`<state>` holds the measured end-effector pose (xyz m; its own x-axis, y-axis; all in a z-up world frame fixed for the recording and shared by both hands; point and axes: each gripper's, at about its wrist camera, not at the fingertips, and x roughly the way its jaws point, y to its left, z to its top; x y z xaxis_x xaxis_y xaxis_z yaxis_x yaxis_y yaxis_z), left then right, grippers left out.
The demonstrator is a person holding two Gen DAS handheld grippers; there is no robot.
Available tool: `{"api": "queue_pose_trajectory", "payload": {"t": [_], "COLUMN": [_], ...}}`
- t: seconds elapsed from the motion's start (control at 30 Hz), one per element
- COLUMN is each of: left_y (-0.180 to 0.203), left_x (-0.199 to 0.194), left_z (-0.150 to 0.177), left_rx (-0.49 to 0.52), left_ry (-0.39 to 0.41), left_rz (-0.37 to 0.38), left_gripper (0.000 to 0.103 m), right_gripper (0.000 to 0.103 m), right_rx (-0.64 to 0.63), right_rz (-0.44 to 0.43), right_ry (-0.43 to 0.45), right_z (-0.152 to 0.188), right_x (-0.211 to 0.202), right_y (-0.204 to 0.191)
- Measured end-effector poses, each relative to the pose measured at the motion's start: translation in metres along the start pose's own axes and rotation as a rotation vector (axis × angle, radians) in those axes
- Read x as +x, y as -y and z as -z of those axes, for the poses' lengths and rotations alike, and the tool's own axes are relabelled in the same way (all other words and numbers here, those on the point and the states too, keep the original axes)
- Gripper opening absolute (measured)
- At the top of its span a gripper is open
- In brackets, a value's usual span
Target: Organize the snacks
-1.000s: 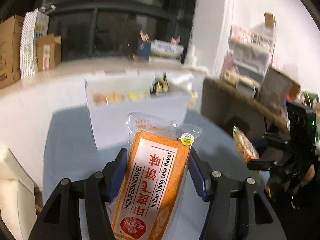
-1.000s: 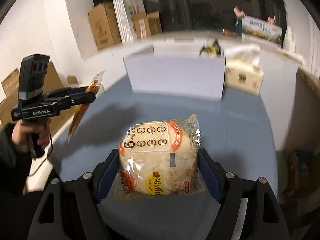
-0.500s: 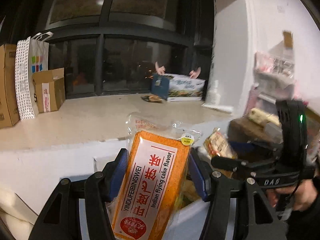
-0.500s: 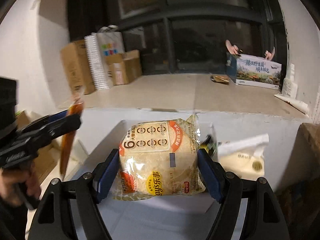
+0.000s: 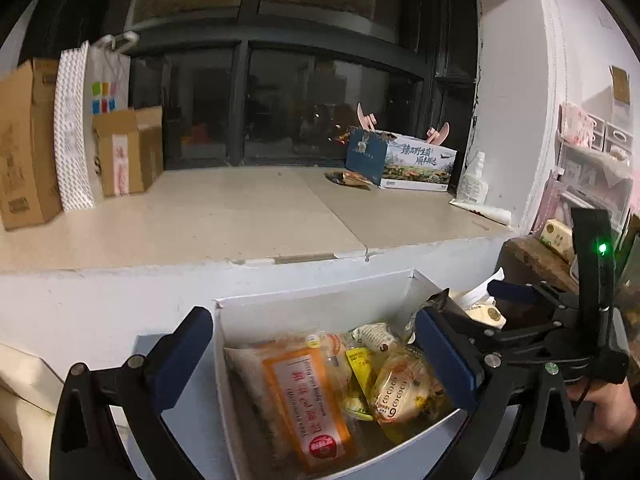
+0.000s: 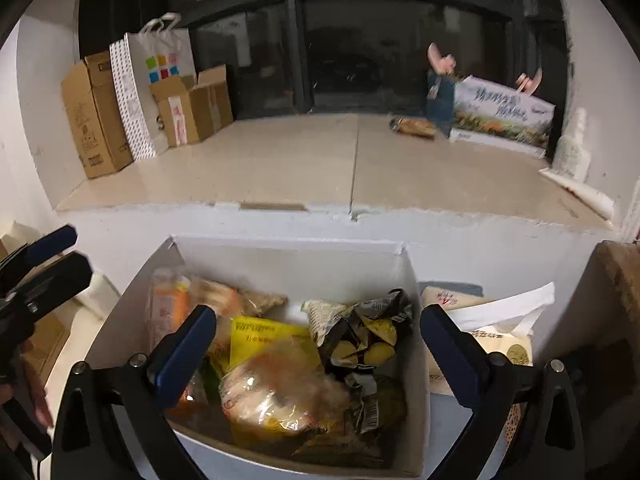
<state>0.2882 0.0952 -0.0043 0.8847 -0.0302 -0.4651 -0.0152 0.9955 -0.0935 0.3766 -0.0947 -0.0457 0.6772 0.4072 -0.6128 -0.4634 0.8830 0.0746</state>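
Both hand-held grippers, left (image 5: pixel 312 354) and right (image 6: pixel 318 344), hover spread and empty over the white snack box (image 6: pixel 414 280), where the orange cake pack (image 5: pixel 306 404) lies.

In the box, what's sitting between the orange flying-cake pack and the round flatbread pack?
In the left wrist view, a small yellow packet lies between the orange pack and the flatbread pack, inside the white box.
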Motion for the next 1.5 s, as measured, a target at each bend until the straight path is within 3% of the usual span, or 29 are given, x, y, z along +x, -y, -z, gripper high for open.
{"api": "queue_pose_trajectory", "payload": {"t": [0.17,0.3,0.4,0.5,0.63,0.8,0.93,1.17,1.5], "left_y": [0.029,0.054,0.063,0.064,0.062,0.075,0.086,0.096,0.096], "left_x": [-0.048,-0.094,-0.118,-0.148,-0.185,-0.223,-0.253,-0.267,-0.267], "left_z": [0.008,0.026,0.038,0.052,0.069,0.093,0.117,0.138,0.132], "left_rx": [0.124,0.187,0.149,0.093,-0.004,-0.007,-0.01,-0.018,-0.015], "left_ry": [0.119,0.204,0.159,0.117,0.082,0.046,0.033,-0.016,-0.008], "left_rz": [-0.059,-0.073,-0.066,-0.034,-0.067,-0.092,-0.144,-0.148,-0.135], "left_gripper": [0.103,0.103,0.103,0.103,0.103,0.103,0.103,0.103,0.103], "right_gripper": [0.103,0.103,0.103,0.103,0.103,0.103,0.103,0.103,0.103], "right_rx": [0.003,-0.026,-0.026,-0.007,-0.052,0.023,-0.065,-0.067,-0.055], "right_rz": [-0.01,0.033,-0.044,-0.045,-0.072,-0.139,-0.046,-0.058,-0.037], "right_ry": [0.067,0.139,0.158,0.153,0.227,0.176,0.188,0.178,0.172], "right_z": [0.0,0.007,0.017,0.031,0.062,0.096,0.136,0.171,0.169], "right_x": [-0.03,-0.069,-0.093,-0.117,-0.167,-0.21,-0.246,-0.282,-0.283], "right_y": [-0.005,-0.018,-0.021,-0.021,-0.03,-0.035,-0.05,-0.047,-0.047]}}
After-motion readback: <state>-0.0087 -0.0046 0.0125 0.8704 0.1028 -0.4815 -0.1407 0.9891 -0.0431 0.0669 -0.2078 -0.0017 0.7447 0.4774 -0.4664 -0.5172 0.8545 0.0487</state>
